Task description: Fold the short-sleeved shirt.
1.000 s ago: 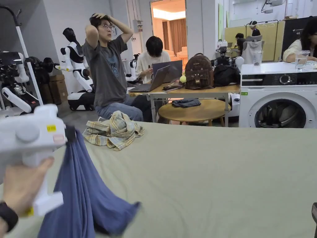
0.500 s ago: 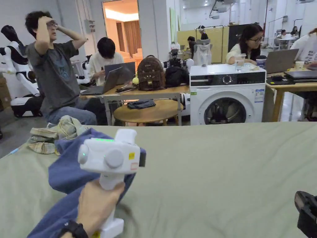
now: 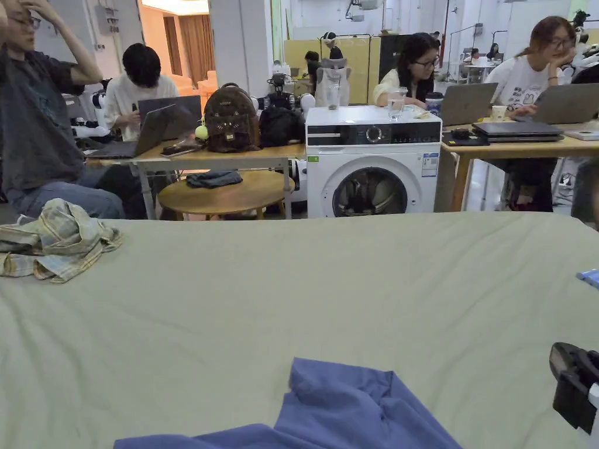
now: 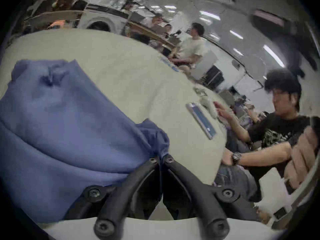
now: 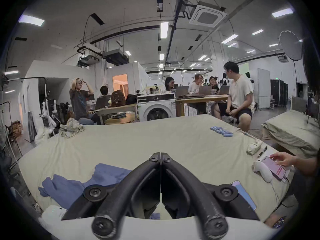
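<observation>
Blue cotton short-sleeved shirt (image 3: 351,409) lies crumpled at the near edge of the pale green cloth-covered bed (image 3: 327,280), bunched rather than flat. Left gripper (image 4: 161,158): black jaws pressed together on a pinch of the shirt's fabric. Right gripper (image 5: 160,156): jaws closed tip to tip, nothing between them, held above the bed. Crumpled plaid shirt (image 3: 55,239) sits at the far left edge.

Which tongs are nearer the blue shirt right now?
Left. The left tongs are shut on an edge of the blue shirt. The right tongs are shut with nothing between them, held off to the shirt's right over the bed.
</observation>
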